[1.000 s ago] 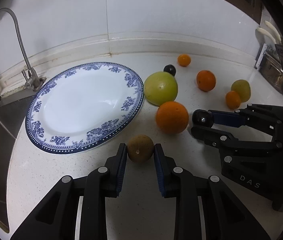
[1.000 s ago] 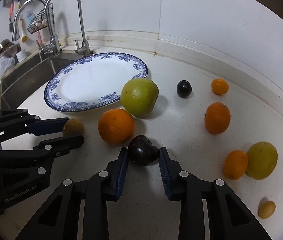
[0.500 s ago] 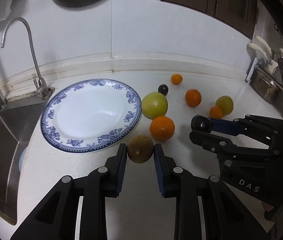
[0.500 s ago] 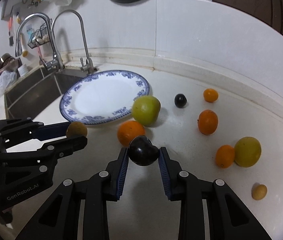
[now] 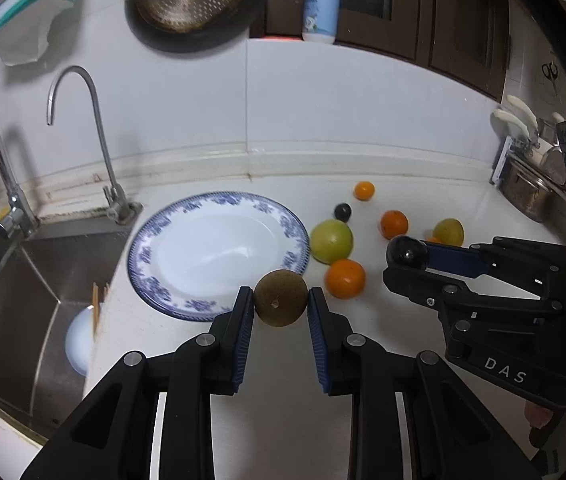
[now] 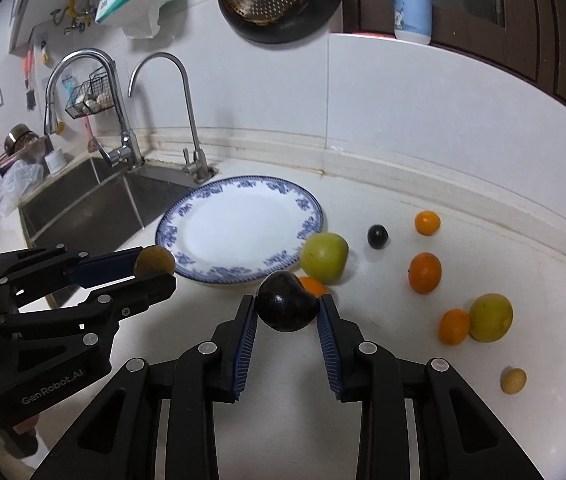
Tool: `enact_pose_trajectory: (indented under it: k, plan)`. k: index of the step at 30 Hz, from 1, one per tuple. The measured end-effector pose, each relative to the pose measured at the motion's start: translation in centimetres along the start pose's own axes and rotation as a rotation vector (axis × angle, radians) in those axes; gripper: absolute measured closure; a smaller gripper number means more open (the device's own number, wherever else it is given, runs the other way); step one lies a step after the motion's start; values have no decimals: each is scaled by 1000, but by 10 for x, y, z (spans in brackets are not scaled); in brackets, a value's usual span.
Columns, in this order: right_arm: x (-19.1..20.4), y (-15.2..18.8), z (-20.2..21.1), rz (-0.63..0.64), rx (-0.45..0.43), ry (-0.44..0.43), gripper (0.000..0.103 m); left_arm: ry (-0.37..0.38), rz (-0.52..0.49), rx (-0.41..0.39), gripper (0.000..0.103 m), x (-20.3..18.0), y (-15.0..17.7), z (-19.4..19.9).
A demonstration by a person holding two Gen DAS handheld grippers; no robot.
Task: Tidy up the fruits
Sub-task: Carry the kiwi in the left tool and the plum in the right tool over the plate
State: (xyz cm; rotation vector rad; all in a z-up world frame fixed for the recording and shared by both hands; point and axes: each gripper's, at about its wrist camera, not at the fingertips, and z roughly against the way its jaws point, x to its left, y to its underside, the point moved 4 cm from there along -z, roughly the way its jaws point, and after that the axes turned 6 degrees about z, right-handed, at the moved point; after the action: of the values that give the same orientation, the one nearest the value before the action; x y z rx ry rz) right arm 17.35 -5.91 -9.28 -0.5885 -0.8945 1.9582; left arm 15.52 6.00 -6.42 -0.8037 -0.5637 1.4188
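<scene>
White surface (image 6: 423, 380) beside a steel sink (image 6: 95, 204); blue-rimmed plate (image 6: 243, 268) near the taps; green apple (image 6: 324, 258) just beside the plate, orange (image 5: 345, 279) in front; dark plum (image 6: 377, 236), three smaller oranges, yellow-green fruit (image 6: 491, 317), small tan fruit (image 6: 513, 380) scattered rightward.

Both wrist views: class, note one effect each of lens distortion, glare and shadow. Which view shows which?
Left wrist view: the fisheye bends the wall edge into a curve and darkens the corners; glare streaks the blue-rimmed plate. Right wrist view: the same bowing curves the counter; the green fruit casts a soft shadow to its right, and the dark fruit in the right claw shows a small highlight.
</scene>
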Motion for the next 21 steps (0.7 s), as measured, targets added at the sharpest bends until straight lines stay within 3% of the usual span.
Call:
enact_pose_trajectory:
  k: [12,21]
  plan:
    - [20,-31,-10,-30,-36,-5,71,-38,-45,-62,76,29,-24,6]
    - [20,-61,-34,-75,-44,5,71,-22,-50,-46,76,50,-45,-17]
